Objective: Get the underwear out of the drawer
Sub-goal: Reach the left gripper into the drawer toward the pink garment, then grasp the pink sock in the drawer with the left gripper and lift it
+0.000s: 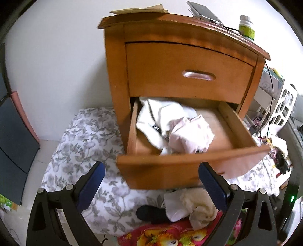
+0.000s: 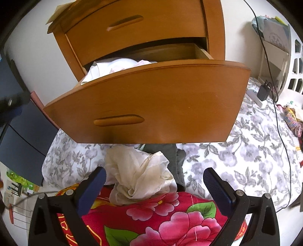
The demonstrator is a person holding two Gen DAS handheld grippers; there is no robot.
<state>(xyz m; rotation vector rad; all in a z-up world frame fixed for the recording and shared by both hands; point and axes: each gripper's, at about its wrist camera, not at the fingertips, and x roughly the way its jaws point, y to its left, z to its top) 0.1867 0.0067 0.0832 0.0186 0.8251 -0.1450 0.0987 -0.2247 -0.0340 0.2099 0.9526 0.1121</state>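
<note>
The wooden nightstand's lower drawer [image 1: 189, 160] [image 2: 151, 98] is pulled out. Inside lie white and pale pink garments [image 1: 176, 128], whose tops peek over the drawer front in the right wrist view [image 2: 117, 66]. A cream underwear piece [image 1: 197, 206] [image 2: 140, 177] lies crumpled on the bedding below the drawer, beside a dark garment [image 1: 151, 213] [image 2: 174, 157]. My left gripper [image 1: 151, 181] is open, in front of and below the drawer front, holding nothing. My right gripper [image 2: 154, 183] is open just above the cream piece, not gripping it.
The upper drawer [image 1: 187, 73] is closed. A phone [image 1: 204, 11], papers and a pill bottle [image 1: 246, 26] rest on the nightstand top. Floral grey bedding [image 2: 246, 143] and a red flowered blanket [image 2: 161, 217] lie below. A charger and cable [image 2: 263, 92] and a white basket [image 1: 284, 106] sit at the right.
</note>
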